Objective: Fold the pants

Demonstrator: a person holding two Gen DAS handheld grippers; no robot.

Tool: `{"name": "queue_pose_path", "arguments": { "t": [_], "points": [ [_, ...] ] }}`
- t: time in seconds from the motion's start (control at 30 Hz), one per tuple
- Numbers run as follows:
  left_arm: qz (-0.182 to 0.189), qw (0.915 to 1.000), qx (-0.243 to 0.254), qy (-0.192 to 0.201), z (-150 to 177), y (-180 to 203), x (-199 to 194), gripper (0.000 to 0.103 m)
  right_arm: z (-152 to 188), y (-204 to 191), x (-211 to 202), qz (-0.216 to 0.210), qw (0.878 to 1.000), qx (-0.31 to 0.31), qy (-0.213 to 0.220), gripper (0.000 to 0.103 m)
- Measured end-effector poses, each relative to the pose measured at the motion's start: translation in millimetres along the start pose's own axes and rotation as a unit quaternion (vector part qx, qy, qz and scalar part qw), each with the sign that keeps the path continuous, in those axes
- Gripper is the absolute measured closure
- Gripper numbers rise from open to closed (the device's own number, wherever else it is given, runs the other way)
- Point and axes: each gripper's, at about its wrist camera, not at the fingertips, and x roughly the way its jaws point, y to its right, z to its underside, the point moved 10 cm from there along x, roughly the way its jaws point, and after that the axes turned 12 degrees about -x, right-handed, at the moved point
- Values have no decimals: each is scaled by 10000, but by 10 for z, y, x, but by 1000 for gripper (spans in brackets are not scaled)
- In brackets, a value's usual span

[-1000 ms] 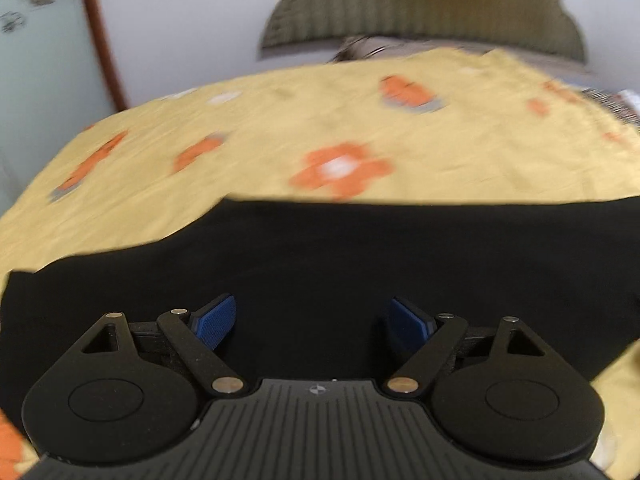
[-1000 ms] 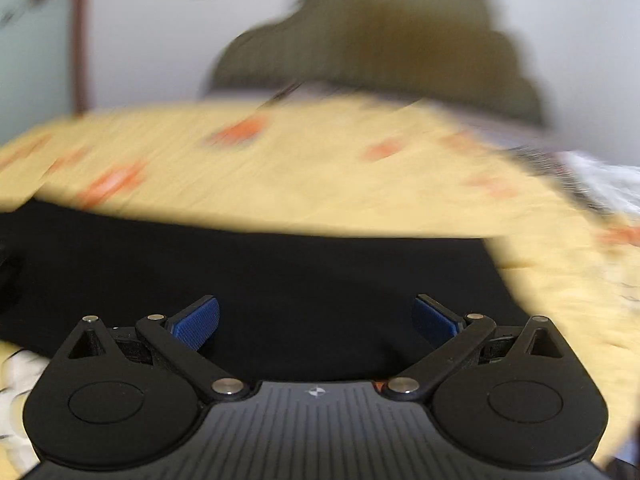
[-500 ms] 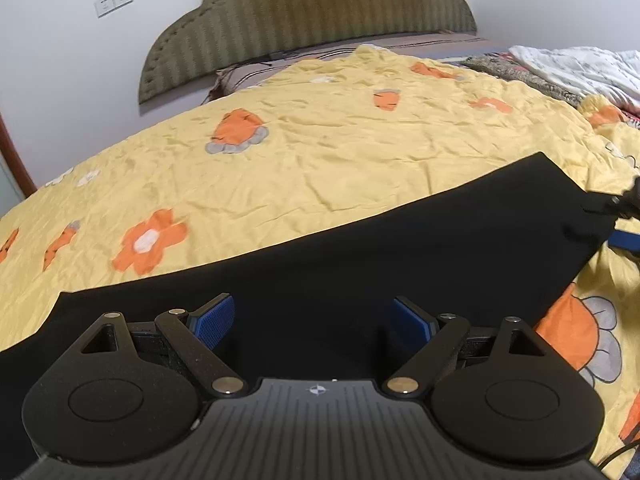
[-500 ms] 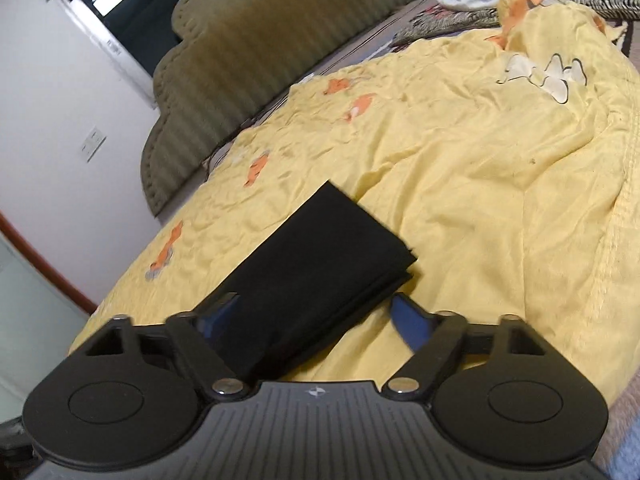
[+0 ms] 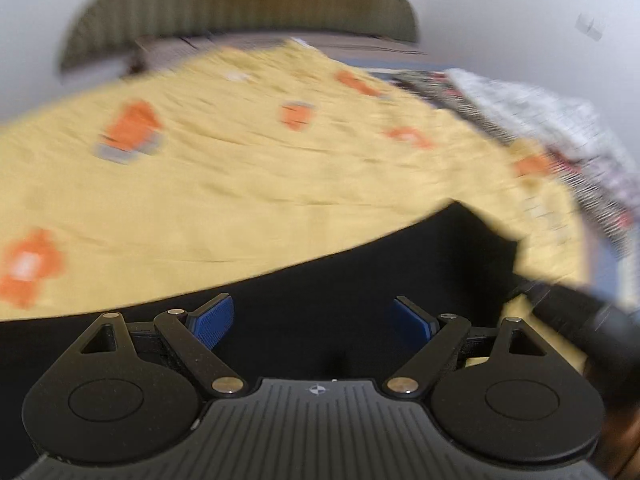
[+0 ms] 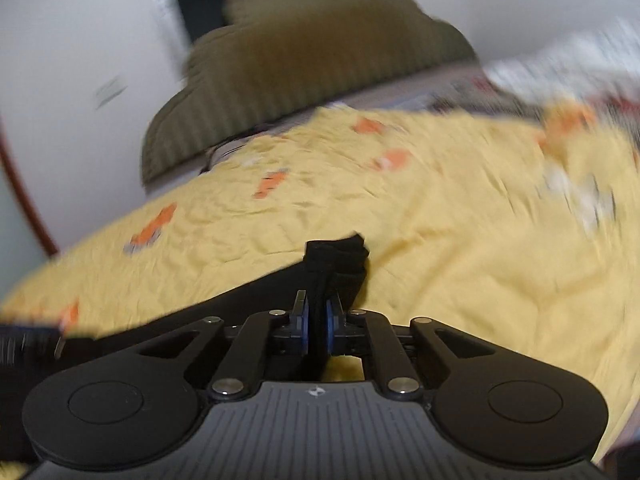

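Black pants (image 5: 360,272) lie folded lengthwise across a yellow bedspread with orange flowers (image 5: 240,184). My left gripper (image 5: 312,320) is open, its blue pads (image 5: 212,320) spread over the black cloth. My right gripper (image 6: 316,320) is shut on the end of the pants (image 6: 336,260), and the cloth bunches up between its blue pads. The right gripper also shows as a dark blurred shape at the right of the left wrist view (image 5: 580,312). Both views are blurred by motion.
An olive padded headboard (image 6: 304,72) stands at the back against a white wall. Patterned black-and-white bedding (image 5: 540,120) lies piled at the right side of the bed. A brown curved frame (image 6: 24,200) runs along the left.
My right gripper has closed on the end of the pants, which it straddled open half a second ago. My left gripper stays open over the cloth and its view has swung.
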Motion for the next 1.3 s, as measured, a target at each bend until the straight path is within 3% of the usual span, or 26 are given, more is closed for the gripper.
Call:
{"name": "queue_pose_path", "arguments": {
  "t": [0.07, 0.17, 0.27, 0.33, 0.37, 0.4, 0.43, 0.5, 0.7, 0.83, 1.0, 1.3],
  "points": [
    [578, 9969, -416, -347, -40, 145, 137, 14, -22, -197, -54, -12, 9985, -543, 3, 95],
    [1317, 9816, -1210, -668, -99, 267, 307, 12, 5, -432, -100, -91, 9934, -1138, -35, 95],
    [1530, 9678, -1816, -833, -162, 262, 497, 10, 39, -615, -126, -267, 9889, -1458, -36, 95],
    [1503, 9612, -2070, -1032, -149, 235, 655, 17, 47, -714, -150, -319, 9862, -1623, -9, 95],
    [1505, 9574, -2182, -1146, -132, 225, 724, 36, 44, -758, -158, -356, 9851, -1684, 1, 95],
    [1525, 9535, -2267, -1274, -112, 213, 773, 70, 50, -795, -167, -394, 9840, -1739, 14, 95],
    [1506, 9501, -2338, -1412, -81, 195, 814, 87, 54, -830, -174, -405, 9829, -1798, 20, 95],
    [1355, 9519, -2375, -1385, -44, 99, 803, 100, 76, -892, -170, -398, 9808, -1908, 1, 95],
    [587, 9844, -1575, -516, -70, -190, 310, 100, 118, -1280, -177, -881, 9743, -2072, 41, 95],
    [-14, 9938, -1108, -32, -54, -468, -85, 100, 149, -1698, -205, -1384, 9643, -2252, 131, 95],
    [-653, 9937, -876, 250, 41, -837, -388, 99, 187, -2100, -201, -1817, 9519, -2463, 170, 95],
    [-1667, 9806, -945, 409, 169, -1593, -650, 99, 291, -2733, -113, -2580, 9282, -2680, 9, 95]
  ]
}}
